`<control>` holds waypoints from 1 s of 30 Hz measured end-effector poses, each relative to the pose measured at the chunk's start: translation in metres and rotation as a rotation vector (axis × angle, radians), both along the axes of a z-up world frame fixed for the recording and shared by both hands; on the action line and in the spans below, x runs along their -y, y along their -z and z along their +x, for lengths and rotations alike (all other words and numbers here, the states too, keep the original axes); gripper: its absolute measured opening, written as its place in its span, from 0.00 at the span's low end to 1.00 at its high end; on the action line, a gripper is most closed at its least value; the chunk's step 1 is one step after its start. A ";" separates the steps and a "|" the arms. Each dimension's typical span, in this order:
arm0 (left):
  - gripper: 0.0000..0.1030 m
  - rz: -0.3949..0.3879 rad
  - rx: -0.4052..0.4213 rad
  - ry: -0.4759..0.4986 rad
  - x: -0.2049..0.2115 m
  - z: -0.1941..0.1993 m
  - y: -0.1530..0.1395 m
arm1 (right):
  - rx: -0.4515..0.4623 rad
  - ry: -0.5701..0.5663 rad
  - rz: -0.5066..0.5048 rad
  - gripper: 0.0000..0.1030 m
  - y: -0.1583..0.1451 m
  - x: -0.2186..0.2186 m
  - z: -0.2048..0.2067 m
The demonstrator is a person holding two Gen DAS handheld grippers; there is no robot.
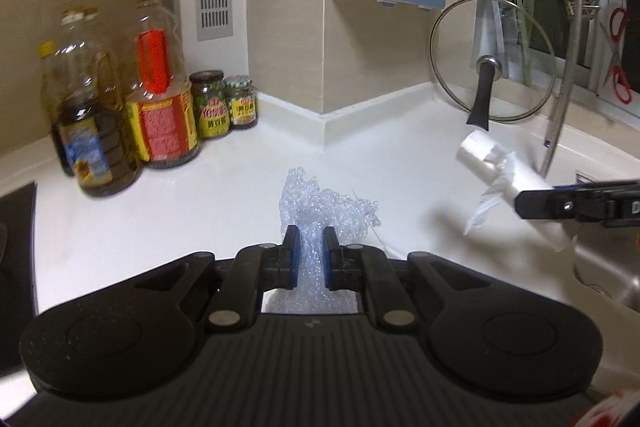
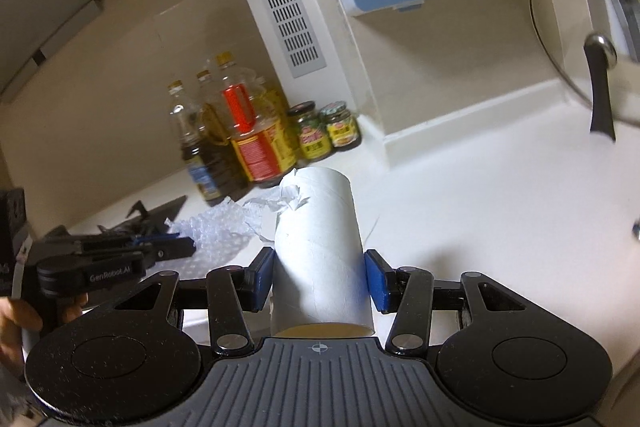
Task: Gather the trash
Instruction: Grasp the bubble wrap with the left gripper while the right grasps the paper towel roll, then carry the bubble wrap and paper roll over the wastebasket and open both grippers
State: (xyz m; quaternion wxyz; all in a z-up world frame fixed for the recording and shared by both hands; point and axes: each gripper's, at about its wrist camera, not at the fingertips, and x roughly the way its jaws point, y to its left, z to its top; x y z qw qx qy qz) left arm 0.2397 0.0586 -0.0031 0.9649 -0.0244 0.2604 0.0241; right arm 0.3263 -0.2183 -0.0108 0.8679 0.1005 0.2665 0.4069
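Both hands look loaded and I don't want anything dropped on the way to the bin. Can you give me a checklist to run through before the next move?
1. Left gripper shut on the bubble wrap: ok, pads pinch it.
2. Right gripper shut on the cardboard tube: ok, both pads press its sides.
3. Torn paper at the tube's far end secure: cannot tell, it hangs loose.
4. Glass lid clear of the tube: ok, apart.
5. Oil bottles clear of both loads: ok, well off to the side.
6. Bin located: cannot tell, none in view.
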 end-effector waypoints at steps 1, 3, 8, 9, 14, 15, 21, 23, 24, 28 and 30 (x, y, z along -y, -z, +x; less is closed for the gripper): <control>0.10 -0.013 -0.002 -0.001 0.001 -0.009 0.001 | -0.017 0.001 0.010 0.47 0.002 0.000 -0.007; 0.10 -0.029 -0.008 -0.004 0.003 -0.027 0.005 | -0.053 -0.001 0.028 0.47 0.009 0.001 -0.019; 0.10 -0.075 -0.061 -0.020 0.002 -0.059 0.026 | -0.136 -0.015 0.027 0.47 0.029 -0.004 -0.052; 0.10 -0.086 -0.073 -0.023 0.001 -0.065 0.031 | -0.150 -0.018 0.021 0.47 0.034 -0.006 -0.057; 0.10 -0.138 -0.135 -0.031 -0.005 -0.084 0.057 | -0.231 -0.023 -0.018 0.47 0.059 -0.021 -0.079; 0.10 -0.148 -0.145 -0.034 -0.006 -0.088 0.063 | -0.245 -0.026 -0.029 0.47 0.064 -0.025 -0.084; 0.10 -0.205 -0.230 -0.067 -0.015 -0.095 0.103 | -0.322 -0.008 -0.096 0.47 0.102 -0.041 -0.092; 0.10 -0.224 -0.253 -0.078 -0.016 -0.096 0.118 | -0.340 0.006 -0.118 0.47 0.115 -0.046 -0.092; 0.10 -0.234 -0.269 -0.082 -0.016 -0.096 0.125 | -0.352 0.015 -0.128 0.47 0.122 -0.047 -0.092; 0.10 -0.256 -0.332 -0.105 -0.013 -0.094 0.160 | -0.394 0.045 -0.158 0.47 0.150 -0.054 -0.091; 0.10 -0.271 -0.363 -0.121 -0.013 -0.093 0.177 | -0.415 0.057 -0.172 0.47 0.162 -0.057 -0.091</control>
